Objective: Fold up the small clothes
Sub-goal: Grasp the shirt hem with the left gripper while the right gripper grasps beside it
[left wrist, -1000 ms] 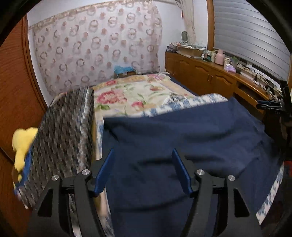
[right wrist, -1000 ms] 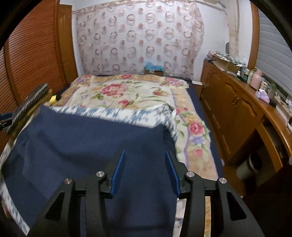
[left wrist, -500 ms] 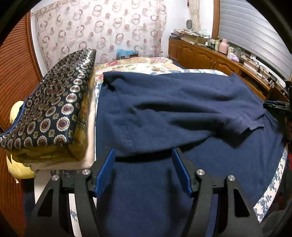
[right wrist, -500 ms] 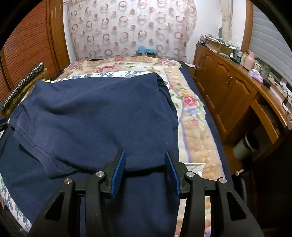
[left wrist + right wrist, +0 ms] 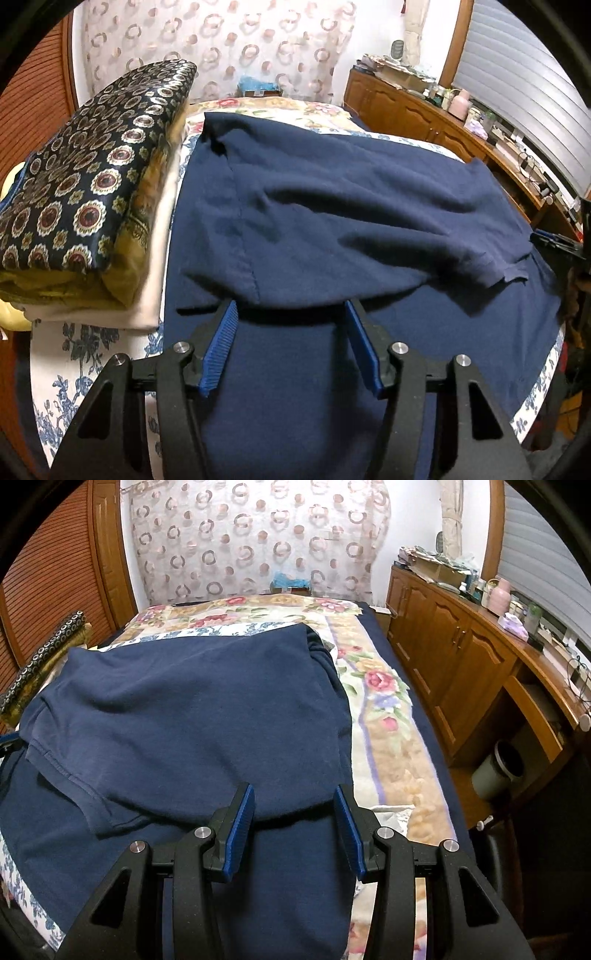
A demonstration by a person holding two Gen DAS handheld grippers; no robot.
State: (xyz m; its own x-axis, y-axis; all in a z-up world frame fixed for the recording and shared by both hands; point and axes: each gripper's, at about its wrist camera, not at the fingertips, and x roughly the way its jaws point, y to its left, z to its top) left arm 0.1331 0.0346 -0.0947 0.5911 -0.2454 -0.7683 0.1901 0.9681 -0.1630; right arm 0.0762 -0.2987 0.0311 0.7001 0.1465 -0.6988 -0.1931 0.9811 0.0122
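Observation:
A navy blue garment [image 5: 351,206] lies on the bed, its upper layer folded over the lower one toward me. In the left wrist view, my left gripper [image 5: 290,306] hovers at the near fold edge. Its jaws are closing, with the fold edge between the blue pads [image 5: 218,347] but not pinched. In the right wrist view, the same garment [image 5: 192,709] fills the left and middle. My right gripper [image 5: 292,790] stands open at the fold's right end, the cloth edge lying at its fingertips, not pressed.
A stack of patterned cushions [image 5: 85,192] lies left of the garment, with a yellow soft toy [image 5: 14,310] below it. The floral bed cover [image 5: 388,709] extends right and far. Wooden cabinets [image 5: 461,657] with a cluttered top and a grey bin [image 5: 498,771] line the right side.
The garment was blurred and raised a second ago; it now rests flat on the bed, folded over. Both grippers have sunk toward the near fold edge.

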